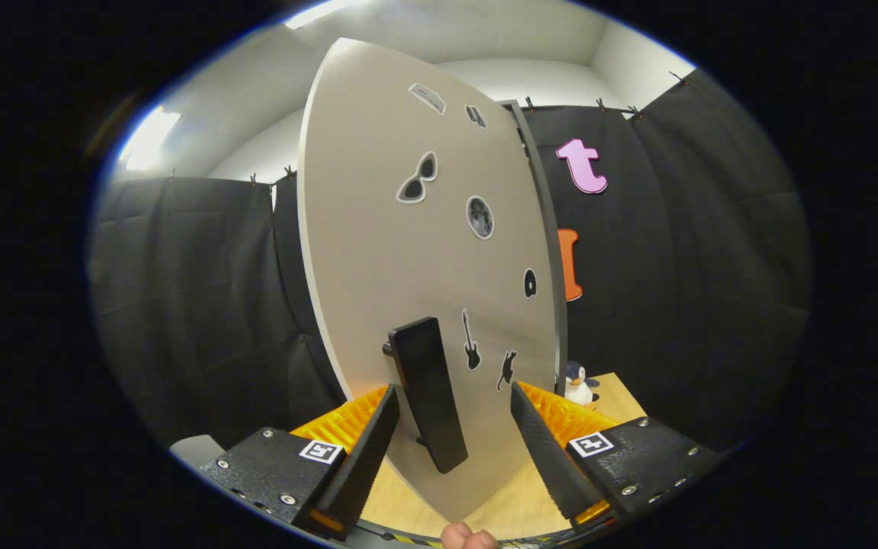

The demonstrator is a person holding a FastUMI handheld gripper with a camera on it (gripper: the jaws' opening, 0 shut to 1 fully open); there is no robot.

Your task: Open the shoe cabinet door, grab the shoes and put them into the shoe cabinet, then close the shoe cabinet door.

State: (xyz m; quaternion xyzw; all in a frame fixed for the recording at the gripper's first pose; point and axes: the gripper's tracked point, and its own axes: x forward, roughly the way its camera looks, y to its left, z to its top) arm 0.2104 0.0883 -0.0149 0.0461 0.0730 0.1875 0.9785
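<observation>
The gripper (454, 442) was wide open and held nothing. The door (408, 252) stood right in front, its handle (427, 393) between the fingers. If they closed too far left, they could miss the handle.

a recording booth, shown by black cloth walls (195, 305) clipped up beneath a plain white ceiling (485, 38).
</observation>
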